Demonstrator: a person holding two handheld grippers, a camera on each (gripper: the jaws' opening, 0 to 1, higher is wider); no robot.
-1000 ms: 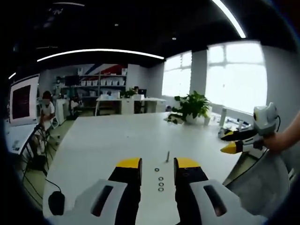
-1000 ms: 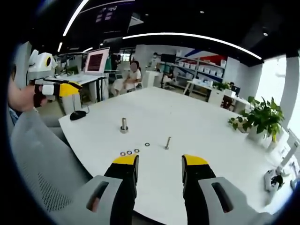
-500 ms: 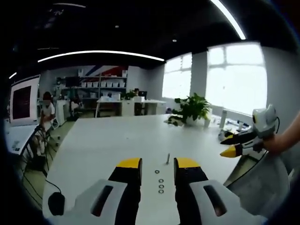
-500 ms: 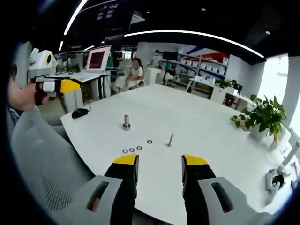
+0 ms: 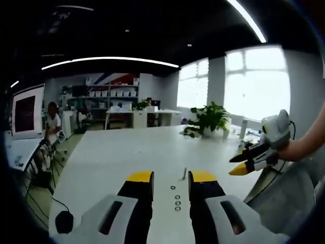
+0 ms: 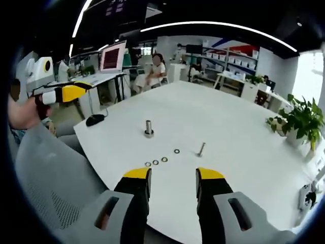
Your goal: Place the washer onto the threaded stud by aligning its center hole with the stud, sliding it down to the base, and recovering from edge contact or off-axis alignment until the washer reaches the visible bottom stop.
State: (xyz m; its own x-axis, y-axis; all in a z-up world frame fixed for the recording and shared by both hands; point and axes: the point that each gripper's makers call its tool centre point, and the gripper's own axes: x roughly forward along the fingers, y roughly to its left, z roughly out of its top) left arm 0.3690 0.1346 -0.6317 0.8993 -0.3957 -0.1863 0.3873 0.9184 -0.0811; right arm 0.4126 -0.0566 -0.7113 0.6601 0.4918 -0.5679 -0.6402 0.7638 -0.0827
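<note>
Four washers [image 6: 163, 160] await beside our threaded stud [image 6: 149, 128]; both grippers, left gripper [image 5: 170, 178] and right gripper [image 6: 172, 176], hover open-jawed (holding nothing), ready to pick.

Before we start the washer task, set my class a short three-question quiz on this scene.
1. True or false: a washer already sits on the stud.
2. How many washers lie on the table?
3. The right gripper is: A) open, B) shut on a washer.

Key: 1 false; 2 four; 3 A.
</note>
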